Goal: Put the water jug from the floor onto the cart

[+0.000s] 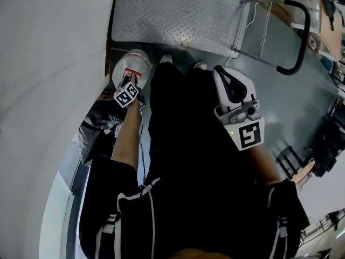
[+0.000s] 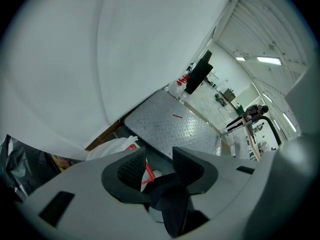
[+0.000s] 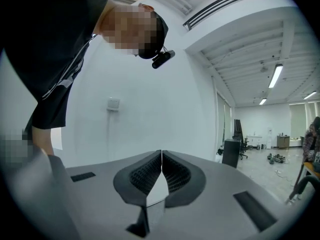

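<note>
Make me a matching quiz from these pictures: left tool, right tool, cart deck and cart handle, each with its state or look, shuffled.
1. left tool
2. right tool
3. cart deck
4. cart handle

A. black curved tube
B. jaws together
C. bare ridged metal
D. jaws apart

Pairs: 1-D, 2-B, 3-C, 4-A

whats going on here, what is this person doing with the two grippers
A person stands at the end of a flat metal cart with a gripper in each hand. The left gripper is down low with its jaws apart, just over a white, red-labelled thing on the floor that looks like the top of the water jug. Nothing is gripped yet. The right gripper is shut and empty, held out roughly level. The jug is not yet on the cart.
</note>
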The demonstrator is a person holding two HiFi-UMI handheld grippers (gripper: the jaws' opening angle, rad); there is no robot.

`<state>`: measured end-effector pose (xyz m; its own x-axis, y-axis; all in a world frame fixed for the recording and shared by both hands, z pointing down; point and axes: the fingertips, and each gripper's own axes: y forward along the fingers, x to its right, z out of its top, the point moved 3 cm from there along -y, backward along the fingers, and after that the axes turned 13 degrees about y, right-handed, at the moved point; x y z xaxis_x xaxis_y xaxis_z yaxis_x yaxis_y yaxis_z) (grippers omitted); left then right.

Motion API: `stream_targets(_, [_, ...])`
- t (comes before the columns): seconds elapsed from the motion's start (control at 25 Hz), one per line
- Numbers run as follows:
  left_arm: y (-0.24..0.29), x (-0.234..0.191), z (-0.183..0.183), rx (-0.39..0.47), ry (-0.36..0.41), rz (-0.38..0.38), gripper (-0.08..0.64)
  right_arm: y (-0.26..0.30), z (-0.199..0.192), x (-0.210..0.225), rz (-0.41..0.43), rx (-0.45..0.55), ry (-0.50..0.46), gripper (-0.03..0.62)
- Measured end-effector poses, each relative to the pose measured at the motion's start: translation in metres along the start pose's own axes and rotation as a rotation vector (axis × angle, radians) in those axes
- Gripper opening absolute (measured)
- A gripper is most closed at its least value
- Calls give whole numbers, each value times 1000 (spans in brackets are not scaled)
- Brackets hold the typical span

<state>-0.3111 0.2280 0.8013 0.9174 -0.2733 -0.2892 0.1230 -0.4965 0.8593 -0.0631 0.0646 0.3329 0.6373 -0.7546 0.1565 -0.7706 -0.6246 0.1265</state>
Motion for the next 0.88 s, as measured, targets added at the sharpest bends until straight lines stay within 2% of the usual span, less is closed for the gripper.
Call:
stream_targets(0.24, [15, -5, -16, -38, -8, 15, 161, 43, -19, -30, 134, -7, -23, 18])
stream_targets(0.44, [36, -5, -25, -89, -2, -66, 161, 60, -49, -42, 187, -68, 11, 18])
stream_targets(0.6, [46, -19, -26, -103, 27, 3, 161, 66, -62, -51, 218, -73, 29, 18])
stream_targets(0.68, [52, -19, -36, -119, -6, 23, 161, 69, -66, -56, 230, -76, 42, 18])
stream_targets(0.88, [76, -19, -40, -114, -84, 4, 161, 82, -82, -62, 281, -93, 50, 18])
